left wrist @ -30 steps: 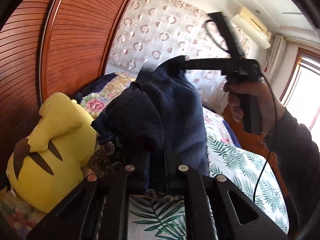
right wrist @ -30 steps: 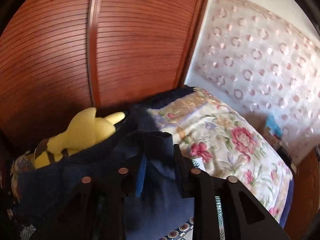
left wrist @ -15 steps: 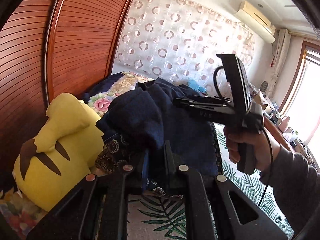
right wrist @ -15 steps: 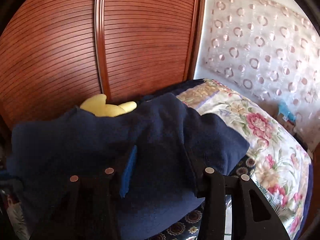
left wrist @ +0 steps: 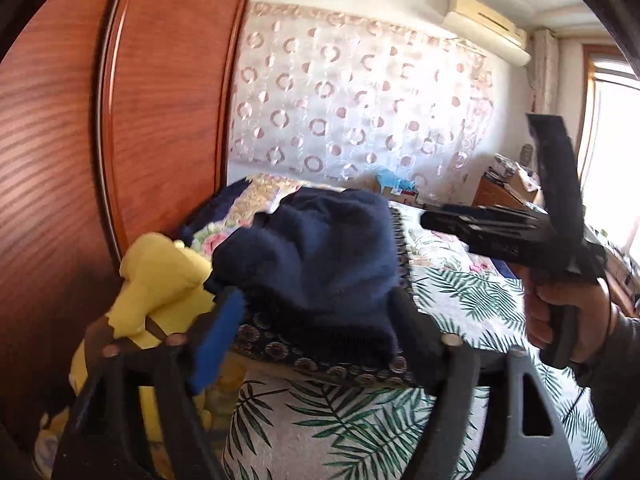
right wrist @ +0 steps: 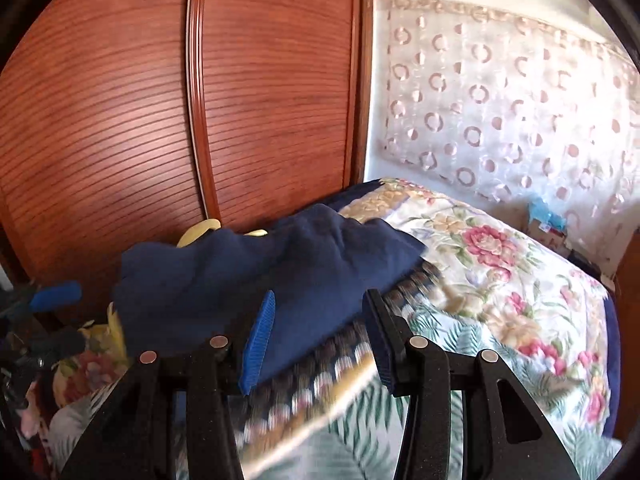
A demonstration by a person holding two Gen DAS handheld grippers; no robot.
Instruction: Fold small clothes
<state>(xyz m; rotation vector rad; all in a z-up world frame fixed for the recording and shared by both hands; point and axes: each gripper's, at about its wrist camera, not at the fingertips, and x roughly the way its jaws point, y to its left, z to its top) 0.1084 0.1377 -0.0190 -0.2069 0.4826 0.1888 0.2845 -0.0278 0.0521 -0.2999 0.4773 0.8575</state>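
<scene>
garment: dark navy knit piece point(left wrist: 320, 264), lying bunched on the bed point(left wrist: 460, 300), over a dark patterned border strip, just beside the yellow plush point(left wrist: 160, 280) by the wooden wardrobe point(left wrist: 80, 140)
garment, right view: flatter from here point(right wrist: 280, 276), folded slab with one corner pointing toward the floral quilt point(right wrist: 500, 264)
left gripper: point(left wrist: 316, 328) jaws wide apart, garment's near edge sits between them, nothing clamped
right gripper: point(right wrist: 320, 332) jaws apart, near the garment's front edge, not holding it; in the left view I see it off to the side point(left wrist: 448, 224), clear of the cloth
handling: I judge it light, soft, thick and fuzzy; no stiffness, will sag and unroll if lifted from one point; not fragile, not slippery, the pile should grip the pads well
bulk: several layers stacked, so a pinch may catch only the top layer
where to hold: I'd take two corners of one edge, one per gripper, biting deep enough to catch all layers; avoid the lumpy middle
risk: snagging the patterned strip underneath, or nudging the plush
fold state: looks folded but lumpy; can't tell garment type from here
</scene>
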